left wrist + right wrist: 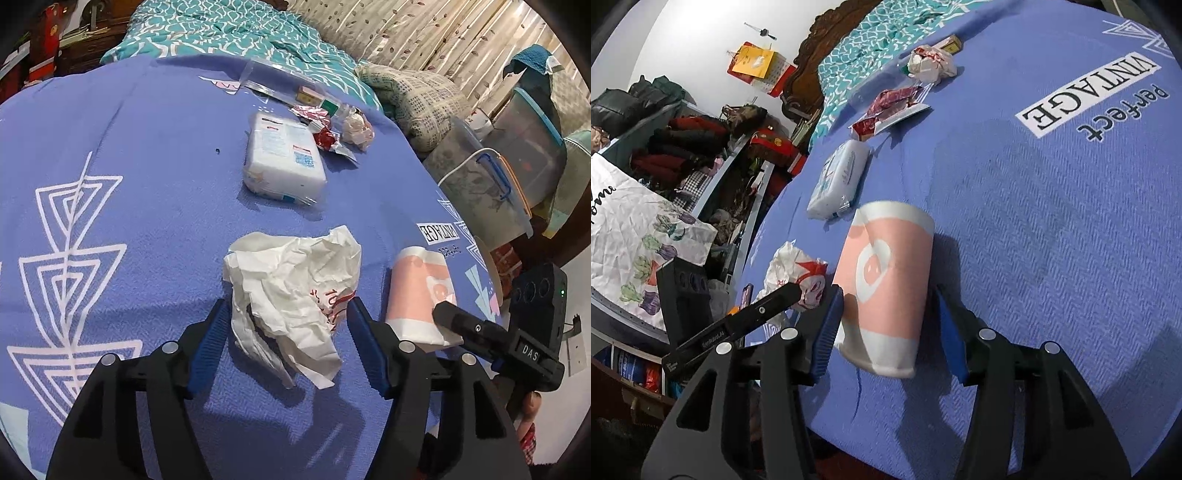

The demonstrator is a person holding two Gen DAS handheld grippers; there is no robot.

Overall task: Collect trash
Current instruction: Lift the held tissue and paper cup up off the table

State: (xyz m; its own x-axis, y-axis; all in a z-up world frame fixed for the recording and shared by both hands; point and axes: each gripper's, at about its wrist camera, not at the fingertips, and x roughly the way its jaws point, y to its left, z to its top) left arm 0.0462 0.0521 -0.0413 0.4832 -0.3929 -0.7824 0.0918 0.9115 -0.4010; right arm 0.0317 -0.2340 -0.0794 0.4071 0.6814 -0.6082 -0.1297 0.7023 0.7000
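Supporting surface: a bed covered by a periwinkle-blue woven blanket (155, 184) printed with white nested-triangle figures and a "VINTAGE" label near its right edge.

Lying directly on it:
- a crumpled white paper wrapper with red lettering (291, 291), near the front edge;
- a pink-and-white paper cup (886, 280), on its side, just beside the wrapper and toward the right edge;
- a white rectangular soft pack of wipes (284, 155), mid-blanket;
- a torn red foil wrapper (890, 107), just beyond the pack;
- a small crumpled white-and-red paper ball (931, 62), beside the foil;
- a clear flat plastic sleeve (266, 79), toward the far edge.

A teal patterned quilt (229, 33) lies beyond the far edge.
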